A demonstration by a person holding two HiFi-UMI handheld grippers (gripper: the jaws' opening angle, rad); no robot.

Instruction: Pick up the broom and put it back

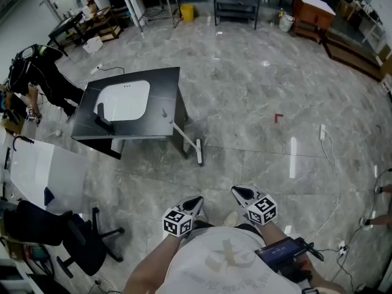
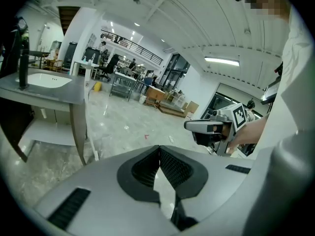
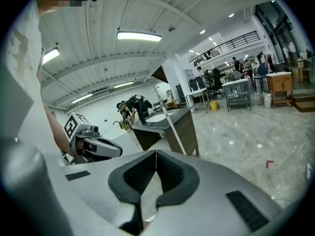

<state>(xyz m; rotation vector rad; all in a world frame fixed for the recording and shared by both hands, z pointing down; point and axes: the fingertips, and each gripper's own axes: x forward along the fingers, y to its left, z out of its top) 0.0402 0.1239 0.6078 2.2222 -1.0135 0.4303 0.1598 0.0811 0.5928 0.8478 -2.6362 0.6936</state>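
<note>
Bright even ceiling strip lights (image 3: 139, 35), glare on glossy floor (image 1: 263, 63), fisheye-bent dark corners

Floor (image 1: 245, 84): grey marbled tile. Dark sink stand (image 1: 165, 81) left of centre, with a white basin (image 1: 125, 100) set in its top and a black faucet (image 1: 103, 120) at the basin's near-left edge. Black office chair (image 1: 76, 241) at lower left. On the floor to the right: small red mark (image 1: 278, 117), white power strip (image 1: 322, 132), thin cable (image 1: 337, 182) trailing from it. Far end — yellow bin (image 1: 187, 12), metal shelf cart (image 1: 236, 2), white bucket (image 1: 285, 22) just beside a wooden desk (image 1: 312, 11).
</note>
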